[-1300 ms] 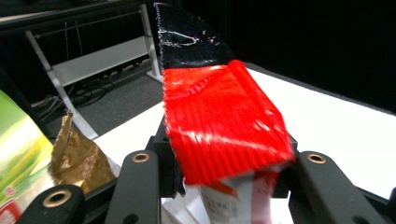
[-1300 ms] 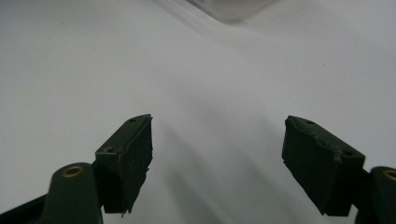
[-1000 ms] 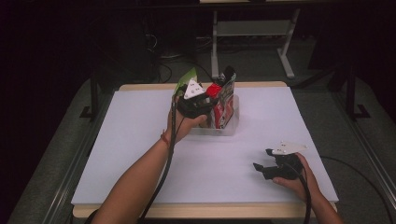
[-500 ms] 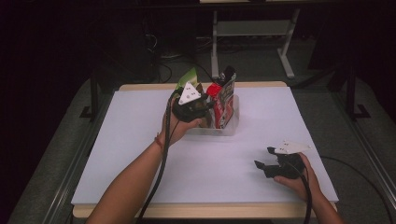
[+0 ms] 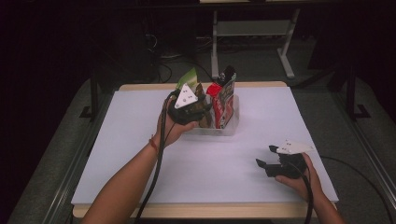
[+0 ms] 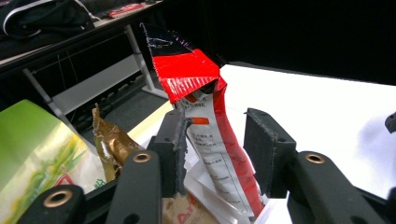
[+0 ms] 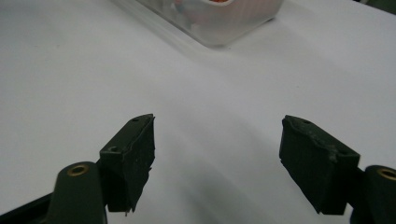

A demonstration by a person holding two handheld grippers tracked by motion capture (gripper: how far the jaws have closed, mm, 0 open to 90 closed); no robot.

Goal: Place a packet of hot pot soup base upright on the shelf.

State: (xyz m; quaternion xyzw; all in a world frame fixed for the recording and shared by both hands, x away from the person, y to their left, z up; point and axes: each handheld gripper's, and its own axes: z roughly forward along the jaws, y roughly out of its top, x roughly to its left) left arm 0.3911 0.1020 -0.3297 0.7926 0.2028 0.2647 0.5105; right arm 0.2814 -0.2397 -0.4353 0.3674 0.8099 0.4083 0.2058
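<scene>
A clear plastic container (image 5: 229, 125) at the table's far middle holds several upright snack packets. One is a red and white packet (image 5: 223, 103) with a black top; a green packet (image 5: 189, 77) stands to its left. My left gripper (image 5: 203, 110) is at the container, open. In the left gripper view the red and white packet (image 6: 210, 135) stands between the two jaws of this gripper (image 6: 217, 154), close to the left one. A gold packet (image 6: 108, 140) and the green packet (image 6: 32, 149) lie to its left. My right gripper (image 5: 266, 156) rests open at the front right, holding nothing (image 7: 219, 135).
The white table top (image 5: 140, 140) spreads wide around the container. In the right gripper view the container (image 7: 219, 18) is ahead at the top. A metal frame (image 5: 252, 32) stands on the dark floor behind the table.
The left gripper has shifted slightly lower and to the left at the packets. The right gripper has hardly moved.
</scene>
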